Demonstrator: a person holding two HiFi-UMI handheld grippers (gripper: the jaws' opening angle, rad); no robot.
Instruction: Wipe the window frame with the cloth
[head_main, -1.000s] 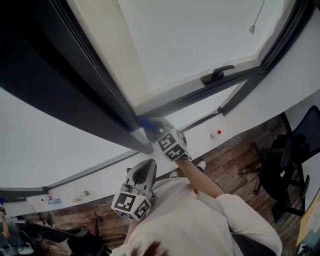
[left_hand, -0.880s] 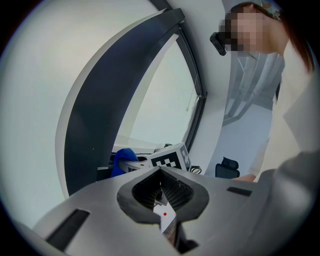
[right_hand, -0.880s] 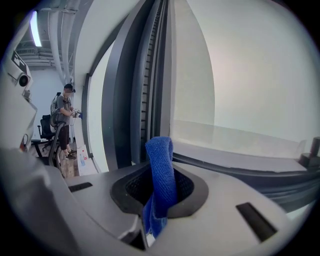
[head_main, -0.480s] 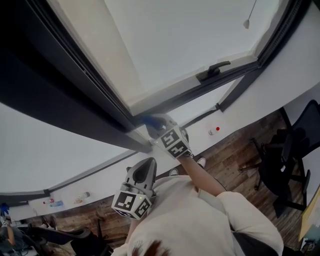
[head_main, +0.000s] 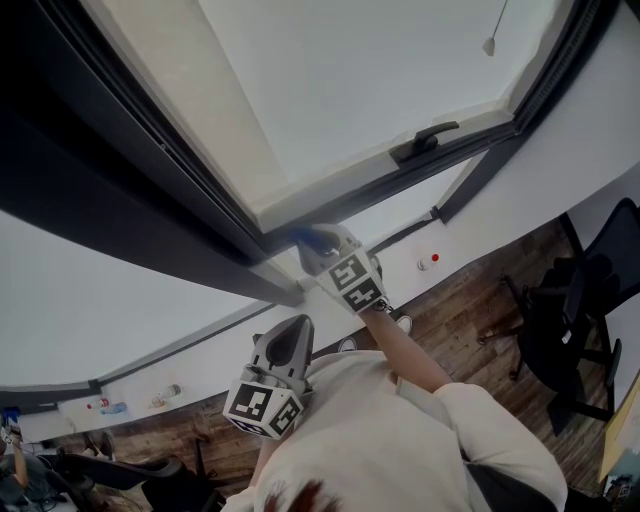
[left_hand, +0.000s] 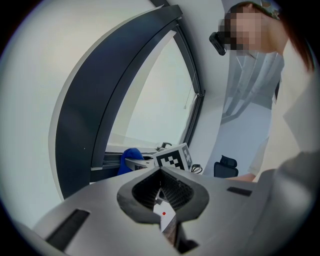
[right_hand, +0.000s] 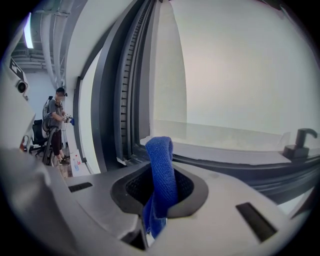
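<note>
Right gripper (head_main: 322, 250) clamps blue terry cloth (right_hand: 161, 165), left gripper (left_hand: 162, 200) closed, empty; advise firm, even pressure along dark metal window frame (head_main: 345, 203).

Head view steeply down; gripper views close along jaws; window frame (head_main: 352, 203) common.

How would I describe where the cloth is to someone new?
Find the big window's dark frame and follow its bottom rail away from the black handle to the corner. There the right gripper has its jaws shut on the cloth: a blue terry strip, the only blue thing against the frame.
</note>
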